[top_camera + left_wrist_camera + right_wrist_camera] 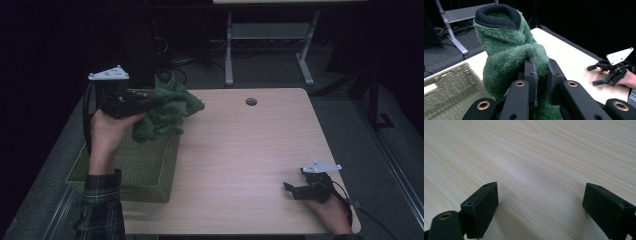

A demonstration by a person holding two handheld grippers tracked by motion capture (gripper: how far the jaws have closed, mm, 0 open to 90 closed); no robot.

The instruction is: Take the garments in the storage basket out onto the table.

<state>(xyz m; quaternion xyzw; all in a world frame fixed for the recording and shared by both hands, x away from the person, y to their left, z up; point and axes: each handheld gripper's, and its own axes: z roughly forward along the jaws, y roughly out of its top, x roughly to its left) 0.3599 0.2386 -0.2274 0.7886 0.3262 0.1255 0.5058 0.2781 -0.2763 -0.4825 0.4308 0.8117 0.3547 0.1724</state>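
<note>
Above basket [145, 170], green garment [167, 107] clamped in left tool [150, 102]

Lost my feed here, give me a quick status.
Left gripper shut on fuzzy green fabric garment, held above woven green basket. Right gripper open, resting on light wooden table. Nothing in the way.

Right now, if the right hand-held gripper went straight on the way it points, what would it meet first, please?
Probably the bare wooden table: the open right hand-held gripper has nothing between or ahead of its jaws.

Basket [150, 167] on table's [250, 165] left edge.
</note>
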